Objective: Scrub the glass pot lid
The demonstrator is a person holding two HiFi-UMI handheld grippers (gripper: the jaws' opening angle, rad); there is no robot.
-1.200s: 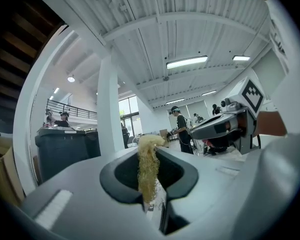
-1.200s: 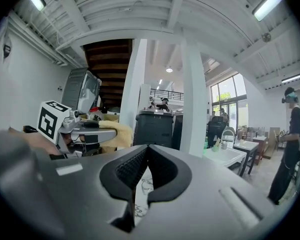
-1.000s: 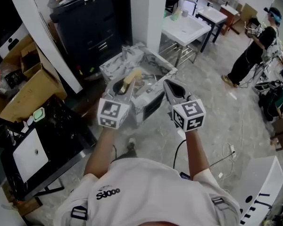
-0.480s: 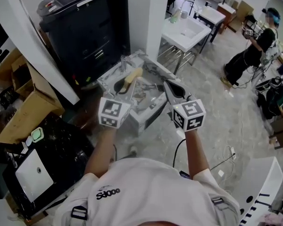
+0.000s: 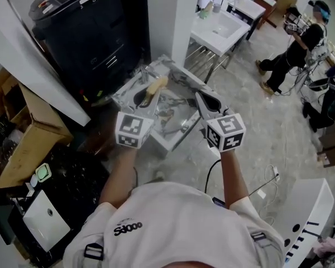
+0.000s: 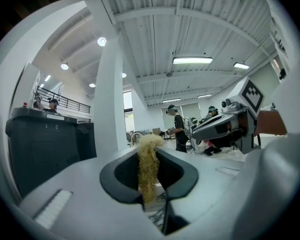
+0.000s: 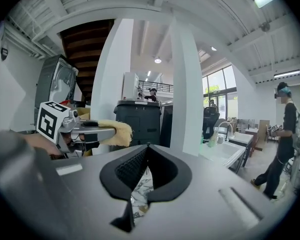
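Even, bright indoor light fills the head view, with soft shadows and little glare. Its edges bend, and the black cabinet (image 5: 84,32) swallows detail. Both gripper views are strong fisheyes ringed in black. Ceiling strip lights (image 6: 192,60) glare in the left one, and windows (image 7: 217,91) blow out in the right. The left gripper (image 6: 149,159) and right gripper (image 7: 146,156) loom blurred, while the scrubber (image 6: 149,171) shows its fibres.

Wearer stepped forward: black cabinet (image 5: 84,38) loomed larger, cardboard box (image 5: 22,133) slid toward lower left of head view, marbled sink unit (image 5: 178,81) drew slightly nearer. Bystander (image 5: 293,46) shifted toward top right corner.
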